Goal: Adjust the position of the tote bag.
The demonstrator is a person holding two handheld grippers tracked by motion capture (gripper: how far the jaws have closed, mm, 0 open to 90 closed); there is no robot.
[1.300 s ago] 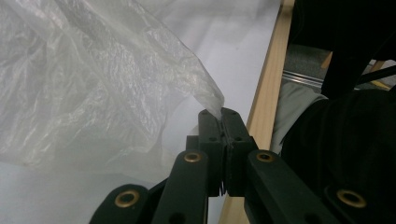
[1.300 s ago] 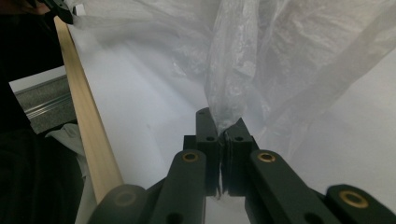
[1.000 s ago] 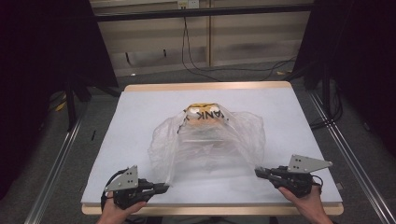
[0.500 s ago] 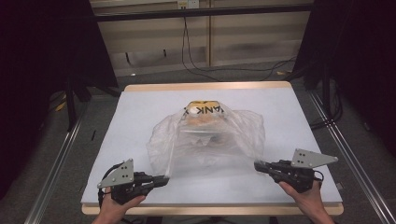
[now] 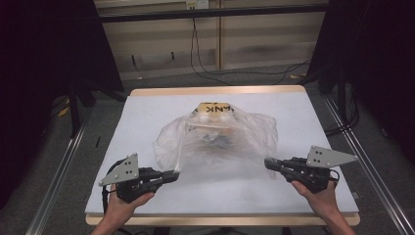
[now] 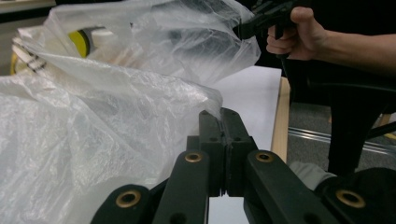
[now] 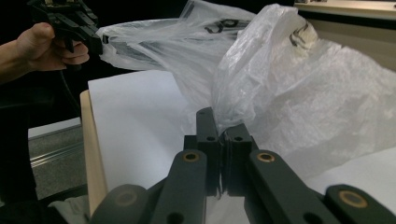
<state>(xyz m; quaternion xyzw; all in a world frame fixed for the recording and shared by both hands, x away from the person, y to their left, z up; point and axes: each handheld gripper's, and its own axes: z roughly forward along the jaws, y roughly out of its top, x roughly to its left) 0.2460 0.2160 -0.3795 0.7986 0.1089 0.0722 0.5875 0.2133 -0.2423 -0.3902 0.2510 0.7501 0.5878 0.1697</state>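
A white table (image 5: 147, 122) carries a clear plastic bag (image 5: 218, 142) at its middle, with a box (image 5: 215, 108) inside at the far end. The left gripper (image 5: 172, 174) pinches the bag's near left edge; the right gripper (image 5: 268, 164) is clamped on its near right edge.

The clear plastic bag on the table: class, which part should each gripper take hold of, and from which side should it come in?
Grip the plastic bag by its thin near edge, one corner each, coming in level from the near side. The film there bunches flat enough for shut jaws, as the left gripper and right gripper show; the middle bulges over the contents.
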